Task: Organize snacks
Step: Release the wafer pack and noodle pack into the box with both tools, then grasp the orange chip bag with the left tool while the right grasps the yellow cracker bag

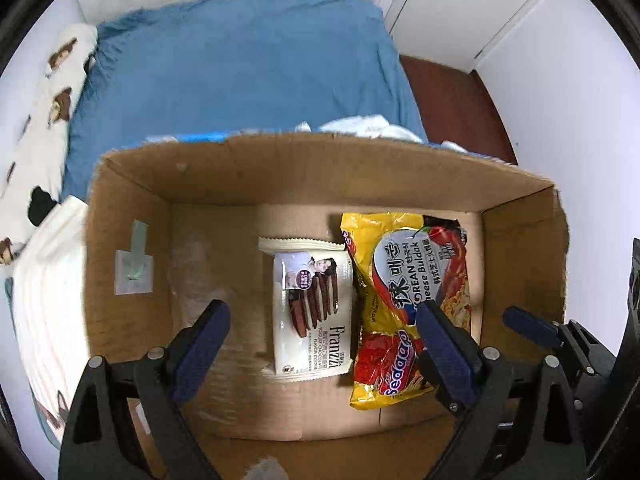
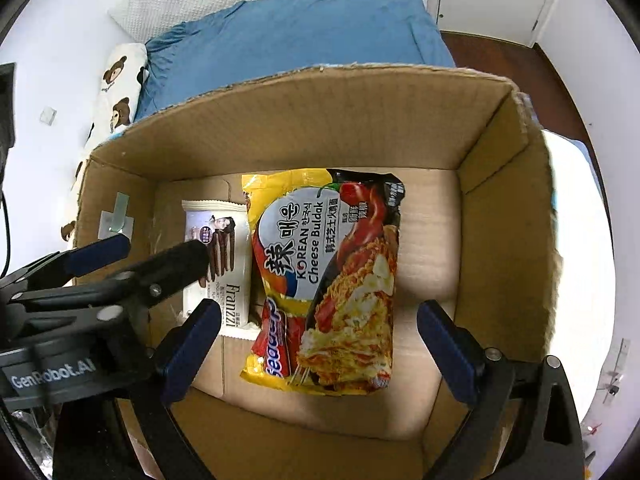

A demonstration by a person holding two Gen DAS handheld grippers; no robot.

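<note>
An open cardboard box [image 1: 248,176] [image 2: 500,200] holds a white Franzzi cookie pack [image 1: 312,312] [image 2: 236,264] lying flat beside a yellow Korean cheese noodle pack [image 1: 404,288] [image 2: 332,280]. My left gripper [image 1: 324,324] is open and empty above the cookie pack, inside the box opening. My right gripper [image 2: 320,324] is open and empty above the noodle pack. The left gripper also shows in the right wrist view [image 2: 160,252] at the left, and the right gripper's fingers [image 1: 528,324] show at the right edge of the left wrist view.
The box sits on a bed with a blue sheet [image 1: 240,68] [image 2: 300,28]. A bear-print pillow [image 1: 44,112] [image 2: 116,84] lies at the left. White wardrobe doors [image 1: 472,8] and dark wood floor [image 1: 452,104] are at the right. White items [image 1: 368,126] lie behind the box.
</note>
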